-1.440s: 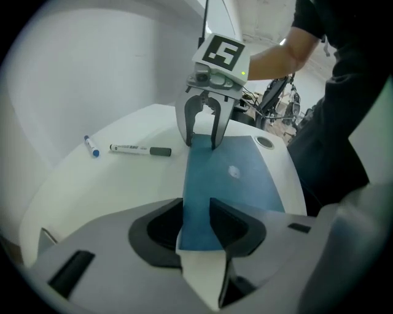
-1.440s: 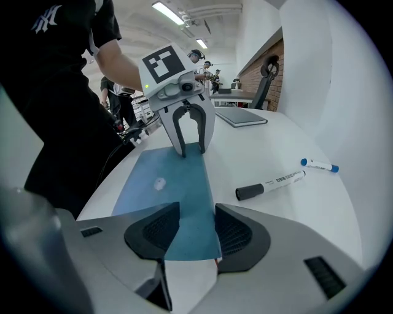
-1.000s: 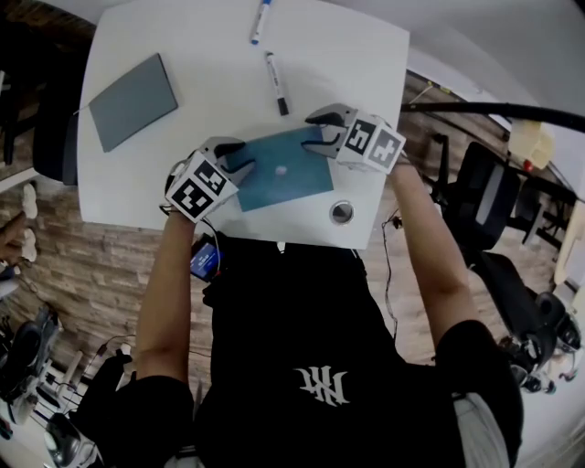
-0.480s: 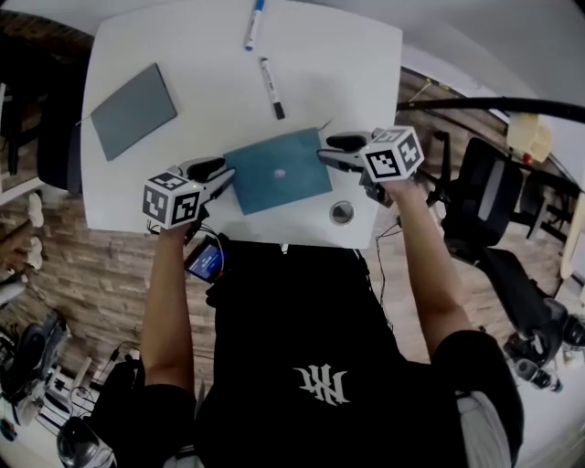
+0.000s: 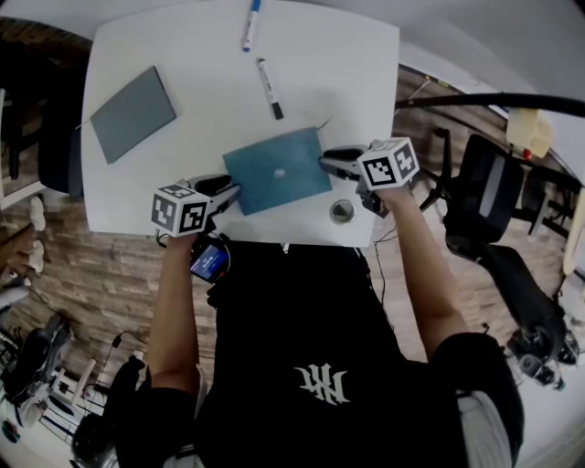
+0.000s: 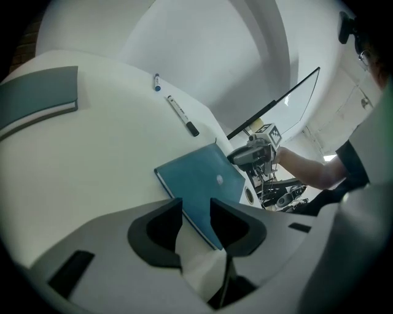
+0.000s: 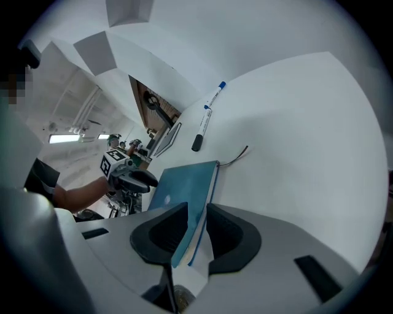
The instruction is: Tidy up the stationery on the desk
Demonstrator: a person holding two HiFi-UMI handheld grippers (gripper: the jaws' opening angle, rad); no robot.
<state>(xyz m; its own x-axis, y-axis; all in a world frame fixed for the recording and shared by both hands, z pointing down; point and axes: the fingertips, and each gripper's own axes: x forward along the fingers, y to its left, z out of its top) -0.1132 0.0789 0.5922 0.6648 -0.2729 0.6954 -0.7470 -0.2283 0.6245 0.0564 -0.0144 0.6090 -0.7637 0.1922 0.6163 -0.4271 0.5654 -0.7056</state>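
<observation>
Black office chair [image 5: 480, 196] right; brick-patterned floor [image 5: 101, 274] below.

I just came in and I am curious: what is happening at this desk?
A person works on the teal notebook with a tool in each hand. The jaws of the right tool have just been closing on its right edge. The left tool is open at the opposite edge. A black marker, a blue marker and a grey notebook lie farther back.

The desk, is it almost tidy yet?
Not yet; nothing looks put away. In hand: the right tool has just been closing on the edge of the flat teal notebook, while the left tool, jaws open, straddles its opposite corner. Left: the flat grey notebook, black-capped white marker and blue-capped white marker lie scattered on the white desk.
</observation>
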